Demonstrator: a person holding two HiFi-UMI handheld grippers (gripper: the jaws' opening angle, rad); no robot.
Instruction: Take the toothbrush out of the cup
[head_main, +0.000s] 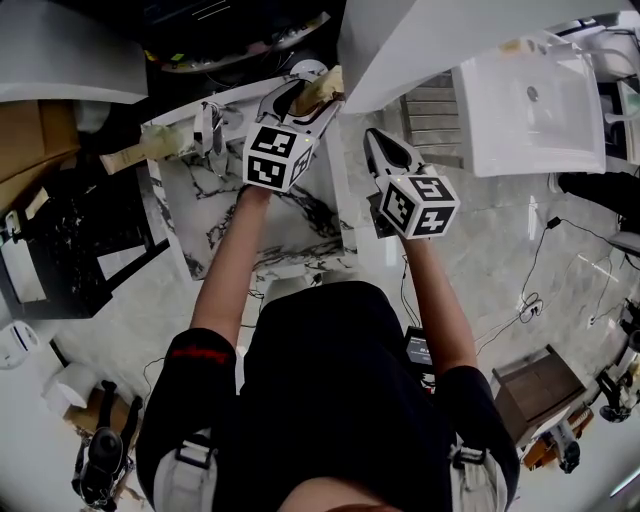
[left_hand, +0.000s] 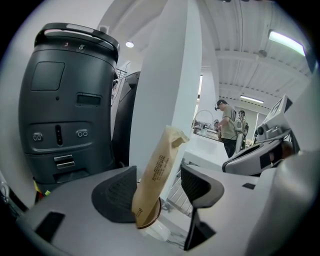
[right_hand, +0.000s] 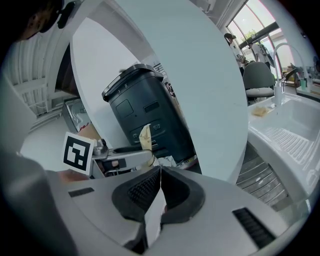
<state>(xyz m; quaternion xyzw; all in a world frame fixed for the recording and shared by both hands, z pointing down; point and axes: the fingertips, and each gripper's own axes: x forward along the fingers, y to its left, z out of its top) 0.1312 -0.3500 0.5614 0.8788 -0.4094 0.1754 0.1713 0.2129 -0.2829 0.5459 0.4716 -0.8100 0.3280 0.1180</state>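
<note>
Loosely flanked: toothbrush in its cup

Nearest the person, the right gripper (head_main: 378, 145) hangs just past the right edge of the marbled surface (head_main: 290, 225), fingers clenched on nothing. Further out, the left gripper (head_main: 305, 98) reaches the surface's far edge, its fingers (left_hand: 117, 192) released and spread either side of the paper-wrapped toothbrush (left_hand: 157, 170), which leans in the cup (left_hand: 151, 221). Behind them stands a dark appliance (left_hand: 70, 105).

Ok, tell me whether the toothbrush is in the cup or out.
In: the paper-wrapped toothbrush leans with its lower end inside the cup, between the parted jaws of the left gripper.
</note>
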